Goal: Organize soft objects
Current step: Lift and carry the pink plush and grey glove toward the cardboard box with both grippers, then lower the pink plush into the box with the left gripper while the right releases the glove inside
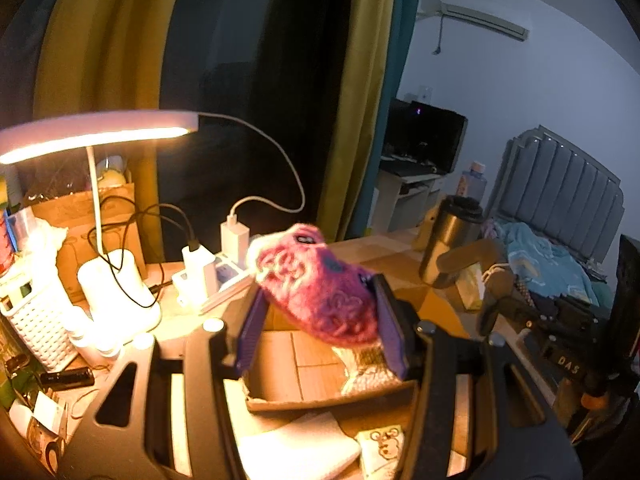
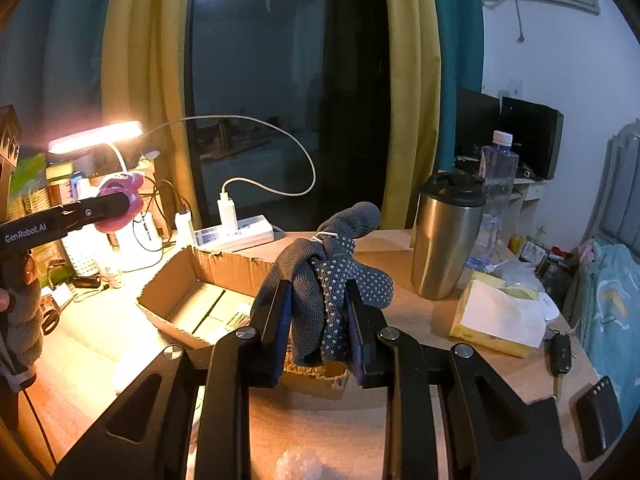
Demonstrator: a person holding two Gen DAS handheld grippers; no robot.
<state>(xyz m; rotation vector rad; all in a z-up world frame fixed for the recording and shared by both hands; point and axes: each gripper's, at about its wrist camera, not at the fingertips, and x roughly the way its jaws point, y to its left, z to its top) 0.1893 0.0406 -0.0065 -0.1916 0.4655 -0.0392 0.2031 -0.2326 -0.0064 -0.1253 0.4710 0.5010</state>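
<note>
Pink slipper (image 1: 316, 284): fuzzy pink soft shoe pinched between the two purple pads of the left tongs (image 1: 320, 320), held in the air above the open box; its toe sticks out past the pad tips.
Grey socks (image 2: 324, 280): a bundle of dotted grey socks tied with a white band, gripped across its lower half by the right tongs (image 2: 320, 316); the free upper end stands beyond the tips.
Left tongs: clamped on the pink slipper, pads pressing into the fluff on both sides.
Right tongs: clamped on the grey socks, both pads bearing on the fabric.
Cardboard box (image 2: 176, 280): shallow and open, just below and ahead of both tongs, on the table (image 2: 420, 320); a pale patterned soft item (image 1: 368, 364) already lies in it under the left tongs.
Step in hand: likely lowering each soft item into the box.
Doing it well: bring one tongs down at a time, release only once the item rests on the box floor, and place the slipper beside the item already there.
Watch for: the steel tumbler (image 2: 448, 240) right of the right tongs, and the power strip (image 2: 236, 234) with chargers beyond the box.
Risk: fluffy fabric may cling to a pad on release.
</note>
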